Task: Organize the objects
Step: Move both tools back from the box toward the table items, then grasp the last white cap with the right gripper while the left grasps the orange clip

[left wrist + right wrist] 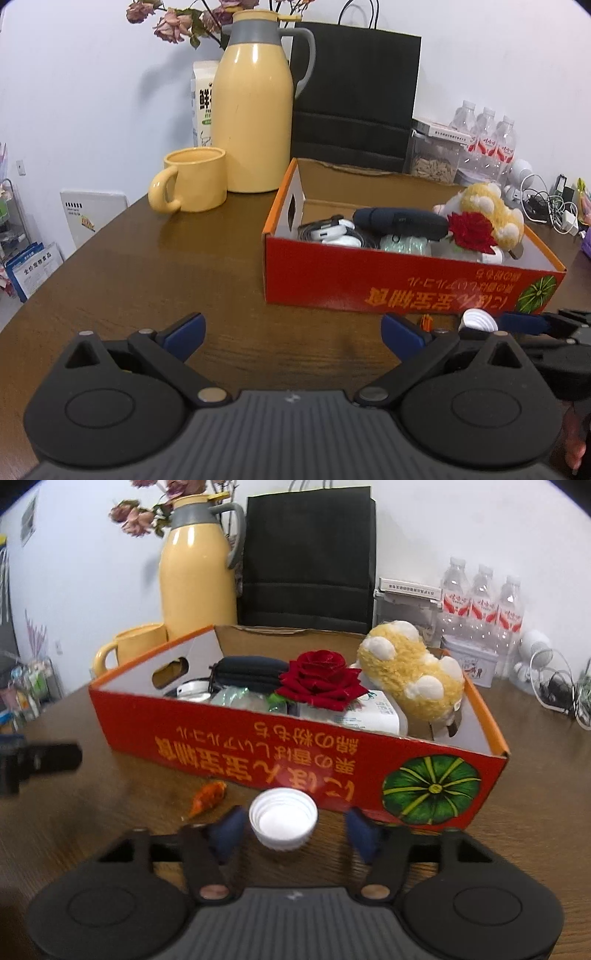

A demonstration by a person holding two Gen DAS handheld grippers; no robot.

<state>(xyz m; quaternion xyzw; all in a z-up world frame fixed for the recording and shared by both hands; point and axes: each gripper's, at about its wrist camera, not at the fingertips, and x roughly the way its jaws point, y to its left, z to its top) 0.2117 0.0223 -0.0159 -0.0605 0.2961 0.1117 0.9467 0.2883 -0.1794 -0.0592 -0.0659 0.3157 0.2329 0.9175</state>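
A white bottle cap lies open side up on the wooden table, in front of the orange cardboard box. My right gripper straddles the cap; its blue pads stand clear of the rim, with a plain gap on the right side. A small orange fish toy lies just left of the cap. The box holds a red rose, a yellow plush toy, a dark pouch and other items. My left gripper hovers open and empty over bare table, left of the cap.
Behind the box stand a yellow thermos, a yellow mug, a milk carton and a black paper bag. Water bottles, a clear container and tangled cables crowd the back right. The table's left edge drops to shelves.
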